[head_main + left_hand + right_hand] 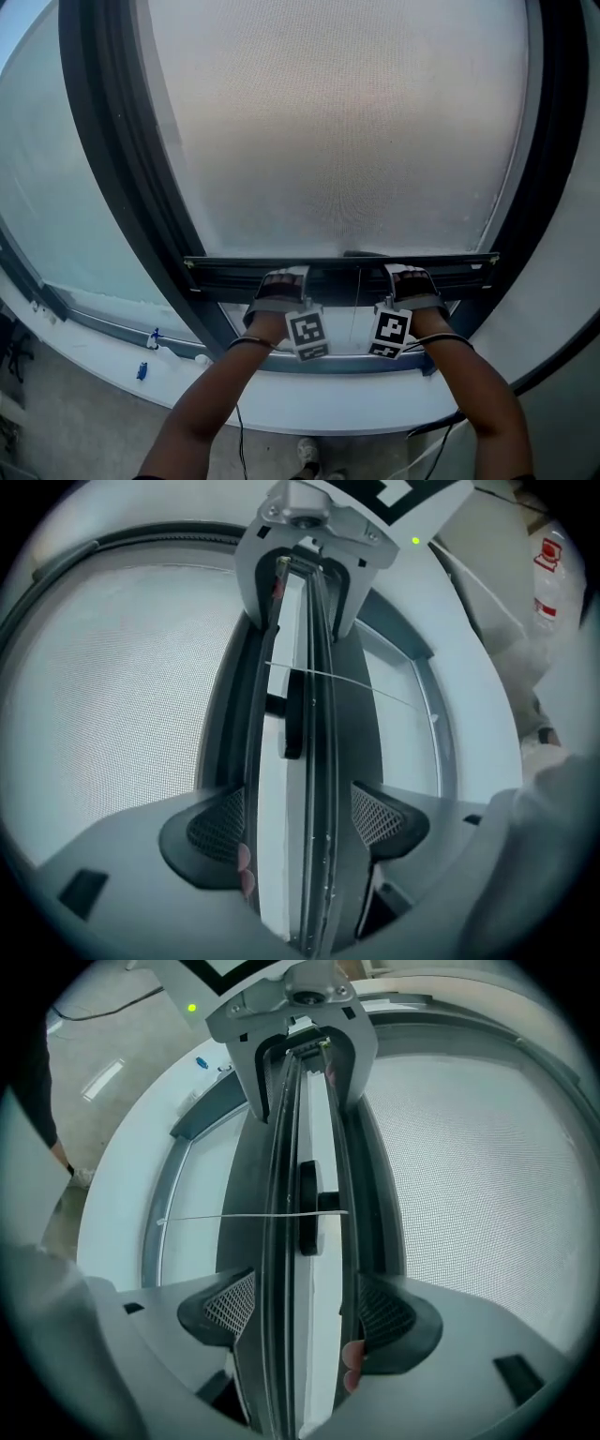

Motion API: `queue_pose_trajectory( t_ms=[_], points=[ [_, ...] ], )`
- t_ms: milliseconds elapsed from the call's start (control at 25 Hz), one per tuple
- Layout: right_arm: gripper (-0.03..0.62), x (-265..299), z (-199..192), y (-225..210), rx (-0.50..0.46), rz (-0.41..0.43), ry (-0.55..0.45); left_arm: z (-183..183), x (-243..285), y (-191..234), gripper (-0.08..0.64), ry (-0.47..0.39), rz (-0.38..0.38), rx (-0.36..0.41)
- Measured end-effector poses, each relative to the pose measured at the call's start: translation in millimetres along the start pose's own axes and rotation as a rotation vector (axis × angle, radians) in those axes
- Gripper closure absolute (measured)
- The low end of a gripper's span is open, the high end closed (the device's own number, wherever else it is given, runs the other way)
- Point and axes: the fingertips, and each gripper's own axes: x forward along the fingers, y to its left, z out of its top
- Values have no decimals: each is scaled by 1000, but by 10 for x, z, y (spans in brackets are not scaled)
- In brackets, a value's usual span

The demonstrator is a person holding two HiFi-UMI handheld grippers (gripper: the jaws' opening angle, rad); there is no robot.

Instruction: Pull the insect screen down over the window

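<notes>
The grey mesh insect screen point(337, 131) covers most of the window. Its dark bottom bar point(337, 269) hangs level a little above the lower window frame point(328, 364). My left gripper point(281, 284) is shut on the bar left of centre, and my right gripper point(410, 279) is shut on it right of centre. In the left gripper view the left gripper point(300, 822) has the bar point(314, 761) between its jaws. The right gripper point(305, 1307) clamps the bar point(281, 1241) the same way. A thin white cord point(244, 1215) crosses the bar beside a small dark handle point(307, 1206).
A white sill point(309, 398) runs below the window, with small blue items point(142, 370) on its left part. Cables hang under my arms, and a shoe point(307, 452) shows on the floor. Dark window frames point(112, 141) flank the screen.
</notes>
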Motion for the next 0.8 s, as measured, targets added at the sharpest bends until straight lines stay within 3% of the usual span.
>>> queue_pose_trajectory(
  t_ms=[120, 200, 440, 800],
  points=[
    [262, 68, -7, 265, -9, 74, 18, -18, 81, -282, 224, 10, -76, 1],
    [262, 114, -16, 427, -15, 100, 29, -22, 136, -440, 224, 4, -84, 8],
    [262, 165, 20, 476, 8, 81, 21, -54, 175, -471, 224, 7, -67, -28],
    [262, 109, 27, 585, 45, 123, 40, -44, 122, -614, 224, 12, -129, -23]
  ],
)
